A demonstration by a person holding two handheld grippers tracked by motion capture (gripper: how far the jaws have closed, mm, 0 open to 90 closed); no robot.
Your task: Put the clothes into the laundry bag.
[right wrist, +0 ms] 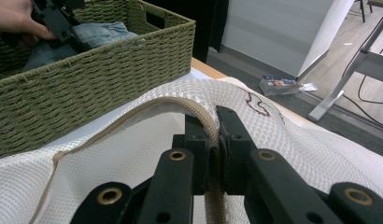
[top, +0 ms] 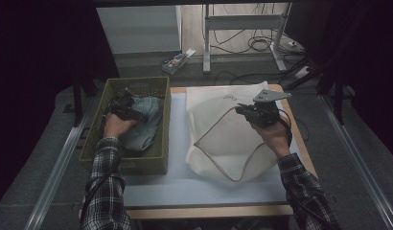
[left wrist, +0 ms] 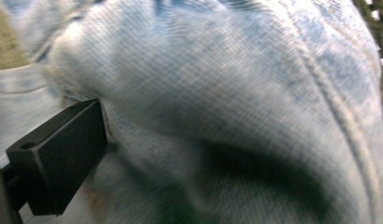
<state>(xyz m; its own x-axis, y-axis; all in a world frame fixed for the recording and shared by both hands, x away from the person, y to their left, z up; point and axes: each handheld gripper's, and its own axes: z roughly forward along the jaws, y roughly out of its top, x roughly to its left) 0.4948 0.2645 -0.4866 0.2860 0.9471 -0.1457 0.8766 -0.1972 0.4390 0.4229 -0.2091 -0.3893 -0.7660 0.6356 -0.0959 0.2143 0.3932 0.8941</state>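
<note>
The right gripper (right wrist: 212,140) is closed tight on the flat tan strap (right wrist: 199,112) of a big white mesh bag (top: 223,129). In the right gripper view the two black jaws pinch the strap, and it lifts up in a bump above the bag. The bag is made of netted white cloth with tiny holes. It lies flat on the white table top (top: 185,184), to the right of the basket. The tan strap runs in a long loop over the bag. Some dark curly writing sits near the bag's far end, but it is too small to read.

The left gripper (top: 123,109) is down inside the green woven basket (top: 137,165), on the pale blue jeans (top: 144,127). In the left gripper view one black jaw presses against the faded blue cloth. The other jaw is hidden, so nobody can tell if this gripper is open or closed. The jeans look soft, bunched up and washed out, with a stitched seam down one side.
</note>
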